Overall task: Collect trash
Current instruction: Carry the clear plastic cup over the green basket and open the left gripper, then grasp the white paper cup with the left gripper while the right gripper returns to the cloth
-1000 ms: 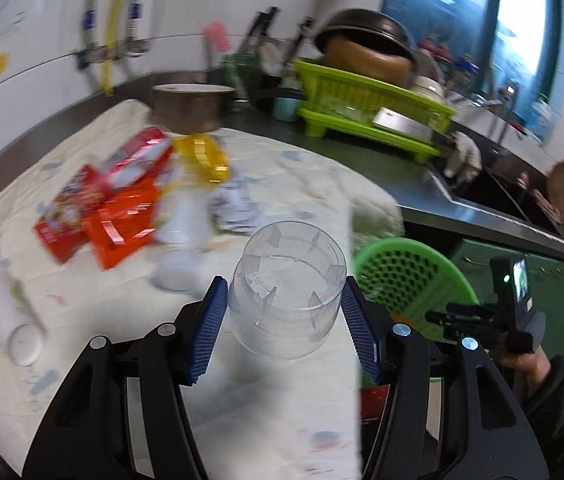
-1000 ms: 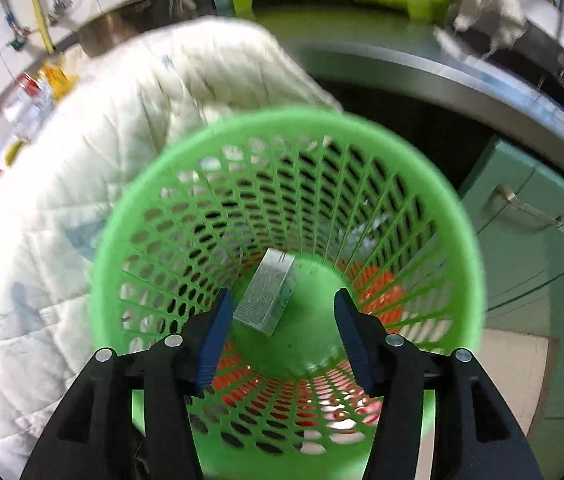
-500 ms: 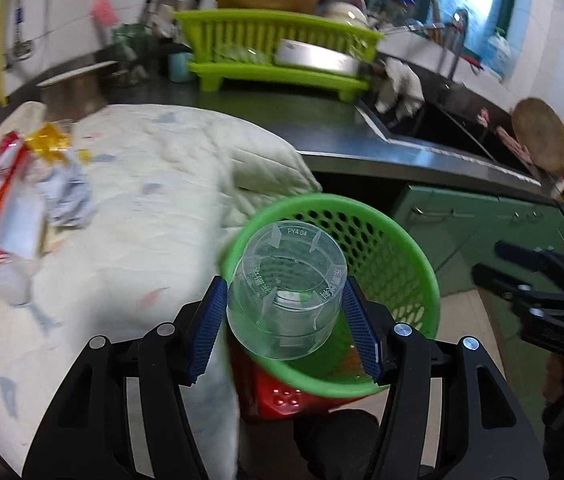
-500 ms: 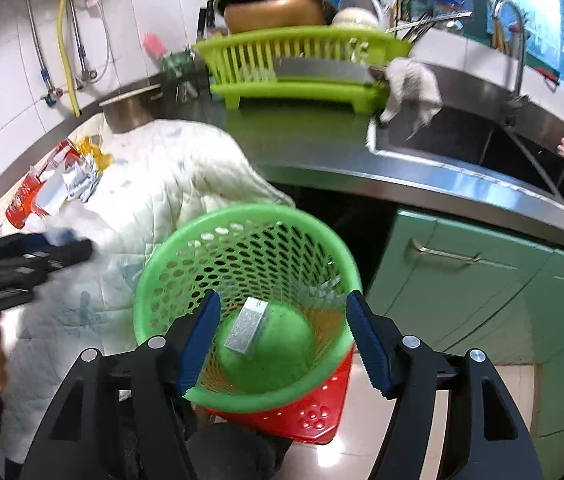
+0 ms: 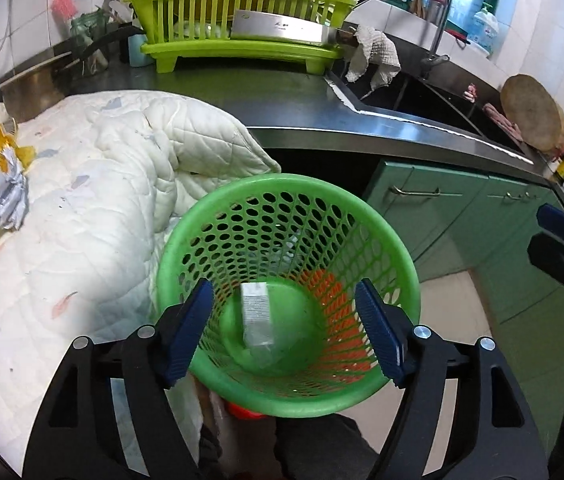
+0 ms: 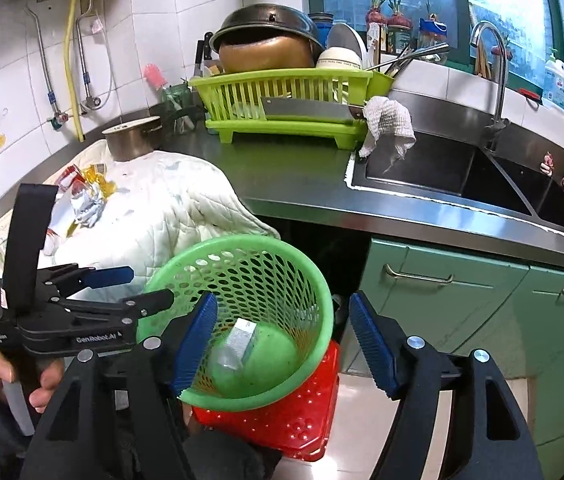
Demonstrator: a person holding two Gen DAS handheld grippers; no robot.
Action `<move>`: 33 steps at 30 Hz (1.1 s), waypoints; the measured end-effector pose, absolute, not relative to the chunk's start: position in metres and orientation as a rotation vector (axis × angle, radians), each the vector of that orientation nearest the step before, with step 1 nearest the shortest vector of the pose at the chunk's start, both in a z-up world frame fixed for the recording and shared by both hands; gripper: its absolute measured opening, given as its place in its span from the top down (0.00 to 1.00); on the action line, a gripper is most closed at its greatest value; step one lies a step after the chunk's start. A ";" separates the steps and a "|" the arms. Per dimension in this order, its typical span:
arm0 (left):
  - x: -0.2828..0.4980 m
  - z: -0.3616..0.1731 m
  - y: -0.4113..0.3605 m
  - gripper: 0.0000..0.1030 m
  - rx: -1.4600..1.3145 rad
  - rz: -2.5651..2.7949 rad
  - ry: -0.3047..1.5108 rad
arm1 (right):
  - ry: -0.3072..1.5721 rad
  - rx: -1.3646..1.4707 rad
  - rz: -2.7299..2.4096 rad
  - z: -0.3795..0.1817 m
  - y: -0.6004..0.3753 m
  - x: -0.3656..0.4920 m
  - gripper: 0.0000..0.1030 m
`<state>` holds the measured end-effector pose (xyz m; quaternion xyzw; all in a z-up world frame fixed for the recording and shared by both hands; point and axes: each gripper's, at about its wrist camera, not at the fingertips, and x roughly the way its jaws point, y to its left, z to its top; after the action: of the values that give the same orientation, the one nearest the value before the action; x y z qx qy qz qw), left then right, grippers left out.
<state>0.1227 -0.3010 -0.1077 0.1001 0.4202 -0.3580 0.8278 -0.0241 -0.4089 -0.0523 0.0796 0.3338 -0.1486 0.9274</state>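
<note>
Above the green basket [image 5: 288, 396], the left tool [image 5: 284, 330] pointed down into it, jaws spread wide and empty. Inside the basket lay a clear cup [image 6: 226, 358] and a small carton [image 5: 257, 314]. Right of the basket, the right tool [image 6: 282, 340] hung wide open, holding nothing.

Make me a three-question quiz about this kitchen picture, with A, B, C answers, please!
1. Where does the green basket stand?
A. in the sink
B. on a red stool
C. on the dish rack

2. What colour are the cabinet doors?
A. green
B. white
C. brown

3. How is the left gripper?
A. shut on a cup
B. shut on a wrapper
C. open, holding nothing

Answers: 1 B, red plastic shows under the basket. 2 A, both doors look green. 3 C, its fingers are spread with only the basket behind.
</note>
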 end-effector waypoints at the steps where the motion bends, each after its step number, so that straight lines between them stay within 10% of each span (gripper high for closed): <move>1: 0.123 -0.106 -0.299 0.29 0.210 -0.756 0.888 | 0.681 0.160 -0.303 -0.051 -0.408 -0.025 0.36; 33: 0.175 -0.041 0.041 0.17 -0.154 0.244 0.801 | 0.663 0.062 0.027 -0.034 -0.273 0.061 0.35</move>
<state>0.1746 0.0409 -0.0408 -0.0745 0.3887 0.1184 0.9107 0.0608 -0.2726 -0.0343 0.0307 0.3254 0.0133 0.9450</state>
